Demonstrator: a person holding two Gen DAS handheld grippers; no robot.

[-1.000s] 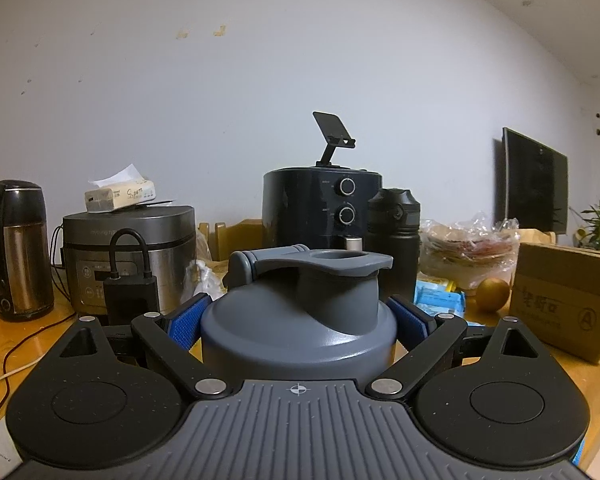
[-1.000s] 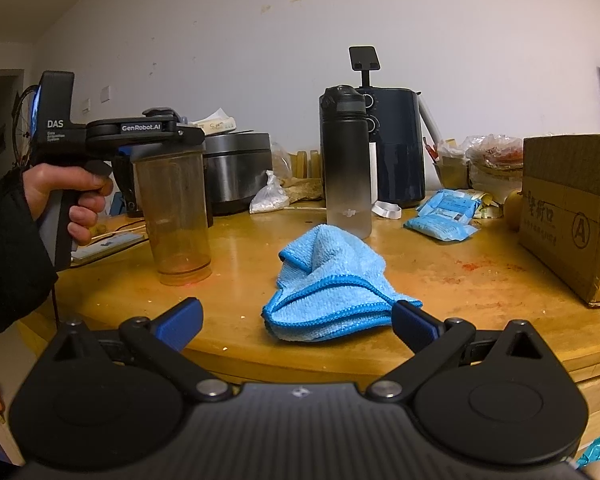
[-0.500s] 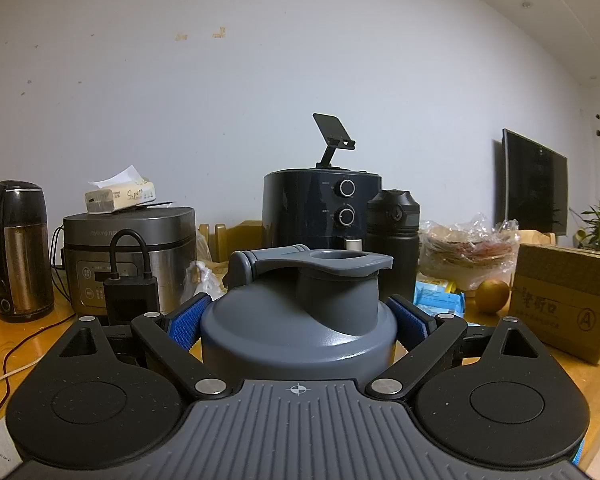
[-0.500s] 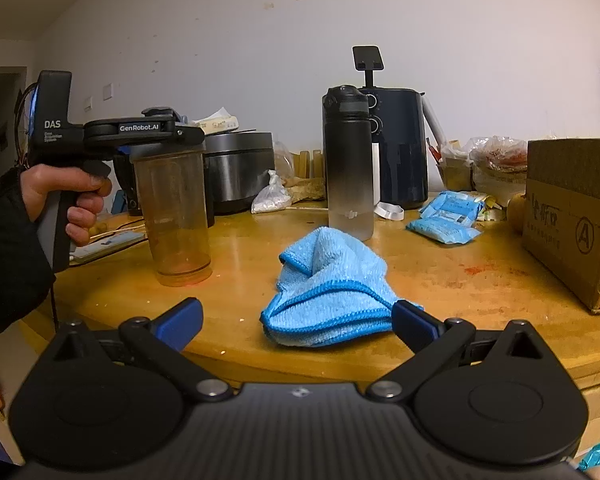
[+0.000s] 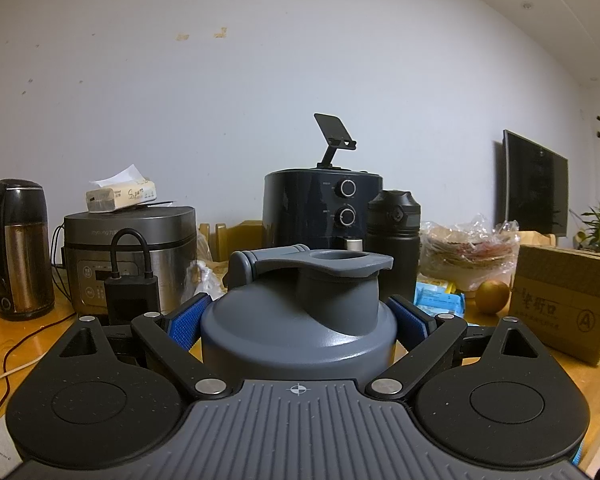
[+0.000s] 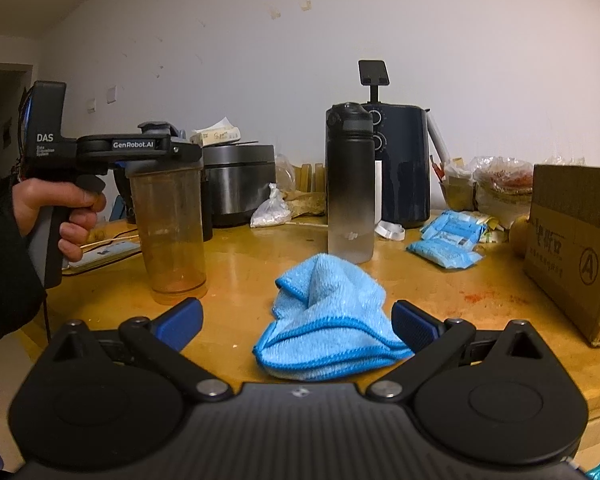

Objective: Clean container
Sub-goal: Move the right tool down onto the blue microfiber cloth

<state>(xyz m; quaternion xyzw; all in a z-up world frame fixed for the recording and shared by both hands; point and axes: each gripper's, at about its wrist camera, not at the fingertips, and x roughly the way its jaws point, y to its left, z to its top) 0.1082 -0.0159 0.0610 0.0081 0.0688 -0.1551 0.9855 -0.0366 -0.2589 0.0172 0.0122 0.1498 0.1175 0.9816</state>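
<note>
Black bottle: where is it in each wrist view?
Left wrist: black bottle right of centre, behind the grey lid held in the left fingers.
Right wrist: bottle centre, upright on the table behind the blue cloth.
Shared landmark: air fryer just behind it.

wooden table (image 6: pixel 440 292) bears blue cloth (image 6: pixel 328 320), shaker (image 6: pixel 168 232), bottle (image 6: pixel 350 184).

Items counted on the table (image 6: pixel 240 264): one shaker cup (image 6: pixel 168 228) with one grey lid (image 5: pixel 300 312); one blue cloth (image 6: pixel 328 320); one black water bottle (image 6: pixel 350 184); one air fryer (image 5: pixel 322 208); one rice cooker (image 5: pixel 130 248); one kettle (image 5: pixel 16 248); one cardboard box (image 6: pixel 576 248); two grippers in use.
</note>
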